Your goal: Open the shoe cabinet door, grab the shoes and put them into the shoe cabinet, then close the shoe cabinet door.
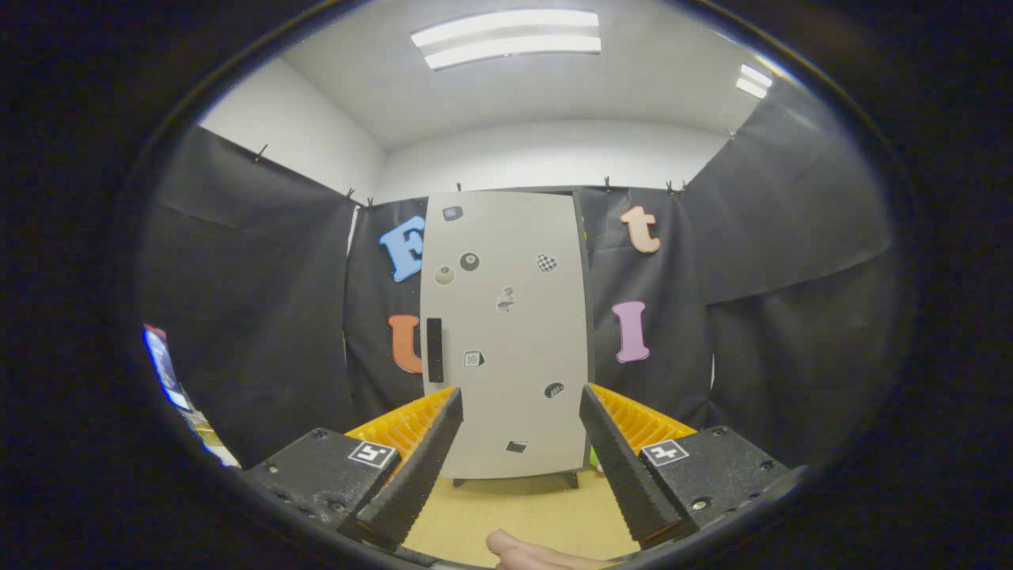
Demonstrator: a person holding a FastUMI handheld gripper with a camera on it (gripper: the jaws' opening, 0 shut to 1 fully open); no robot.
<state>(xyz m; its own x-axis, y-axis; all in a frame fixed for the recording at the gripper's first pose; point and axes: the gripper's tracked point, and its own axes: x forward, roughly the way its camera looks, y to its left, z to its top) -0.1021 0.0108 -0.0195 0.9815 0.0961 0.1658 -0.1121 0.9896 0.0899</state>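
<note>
Between the two fingers of the hand-held gripper (pixel 521 404) nothing is gripped; the fingers are spread wide apart, released, and a fingertip of a person's hand (pixel 526 554) is seen low between them, close to the camera; straight ahead, beyond the fingertips and well apart from them, the tall pale-grey sticker-dotted shoe cabinet (pixel 506 332) is seen standing upright on the light wooden floor (pixel 518 514); its flat door is shut flush, its long axis vertical; a dark slot-shaped vertical handle (pixel 434 350) is set at the door's left edge, slightly left of the gripper's midline, nearer the left finger; no shoes can be made out, so it cannot be told whether they are yet to be stowed or already inside behind the closed door; open floor lies between fingers and cabinet, while black cloth walls (pixel 261 317) close in behind and on both sides.
</note>
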